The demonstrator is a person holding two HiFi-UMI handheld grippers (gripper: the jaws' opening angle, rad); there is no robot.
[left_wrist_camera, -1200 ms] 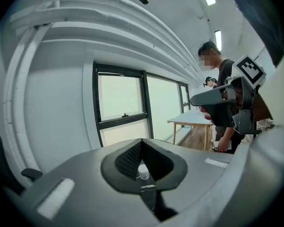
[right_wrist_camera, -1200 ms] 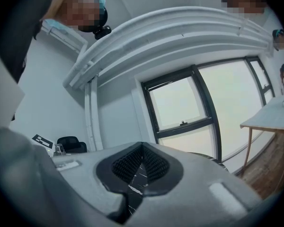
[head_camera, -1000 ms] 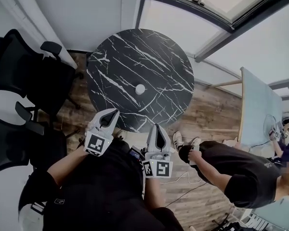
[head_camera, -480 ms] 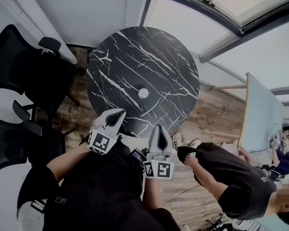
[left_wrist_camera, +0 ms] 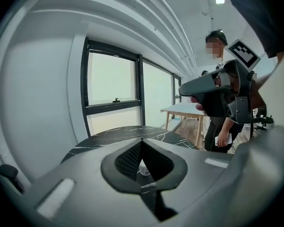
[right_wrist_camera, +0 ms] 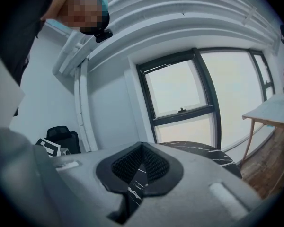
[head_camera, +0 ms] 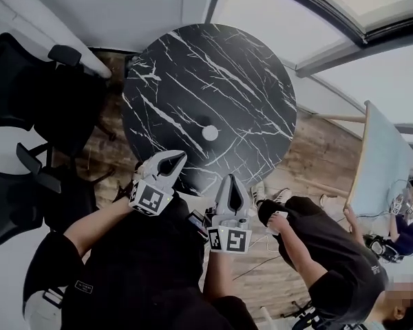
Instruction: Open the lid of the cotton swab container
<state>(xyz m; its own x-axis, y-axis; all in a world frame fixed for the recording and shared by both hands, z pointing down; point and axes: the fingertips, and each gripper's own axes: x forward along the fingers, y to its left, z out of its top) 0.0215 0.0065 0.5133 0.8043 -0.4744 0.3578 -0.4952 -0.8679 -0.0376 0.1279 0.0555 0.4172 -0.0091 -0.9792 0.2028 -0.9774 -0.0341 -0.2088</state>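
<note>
Small round white container [head_camera: 210, 133] on a round, white-veined black marble worktop [head_camera: 248, 67]. Left gripper [head_camera: 179, 158] and right gripper [head_camera: 230, 179] have their fingers pressed together, empty, nearer than before.

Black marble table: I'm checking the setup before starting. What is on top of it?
Only a small white round container stands on the table, near its middle. The left gripper and right gripper cover bits of its near edge, so that part cannot be seen.
</note>
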